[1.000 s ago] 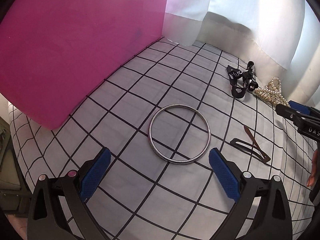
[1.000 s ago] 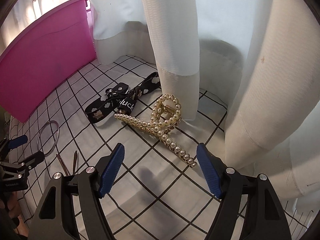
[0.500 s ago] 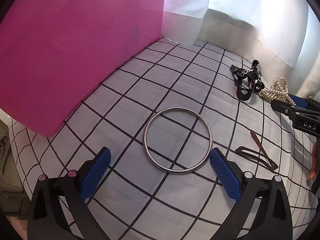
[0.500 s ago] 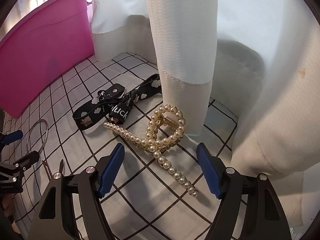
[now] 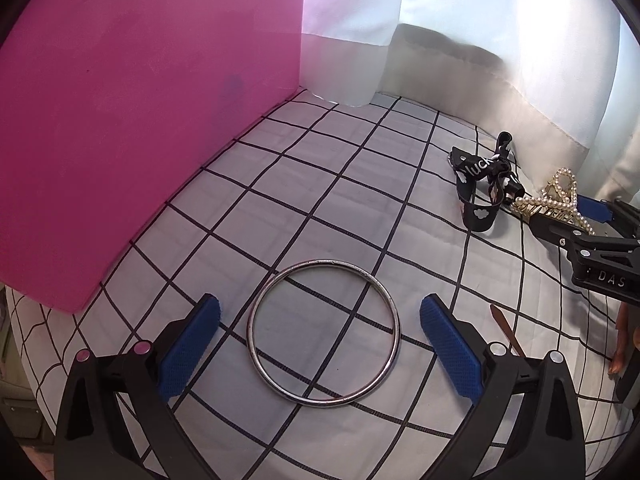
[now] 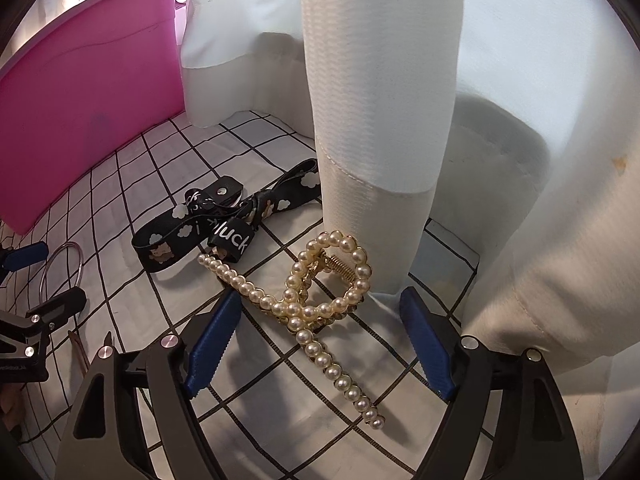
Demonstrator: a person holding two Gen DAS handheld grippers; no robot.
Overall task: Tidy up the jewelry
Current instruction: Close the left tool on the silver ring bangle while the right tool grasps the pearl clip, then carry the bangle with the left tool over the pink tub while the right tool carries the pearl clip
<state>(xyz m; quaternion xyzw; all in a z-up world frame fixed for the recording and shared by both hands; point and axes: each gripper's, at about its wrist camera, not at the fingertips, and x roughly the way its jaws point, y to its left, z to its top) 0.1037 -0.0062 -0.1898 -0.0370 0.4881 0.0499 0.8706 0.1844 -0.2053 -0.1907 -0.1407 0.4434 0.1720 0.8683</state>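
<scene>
A silver bangle (image 5: 323,333) lies on the checked cloth between the open jaws of my left gripper (image 5: 320,354); it also shows in the right wrist view (image 6: 60,270). A pearl hair claw (image 6: 316,300) lies between the open jaws of my right gripper (image 6: 320,340), close to the curtain; it also shows in the left wrist view (image 5: 560,200). A black printed strap (image 6: 224,224) lies just left of the claw and shows in the left wrist view (image 5: 484,188) too. Both grippers hold nothing.
A pink box (image 5: 140,100) stands at the left, also in the right wrist view (image 6: 88,100). White curtain folds (image 6: 380,100) hang at the back and right. A brown hair clip (image 5: 506,332) lies right of the bangle. The right gripper (image 5: 592,248) shows at the far right.
Both grippers have moved forward and lower. The bangle now sits between the left jaws and the pearl claw between the right jaws. Nothing has been gripped.
</scene>
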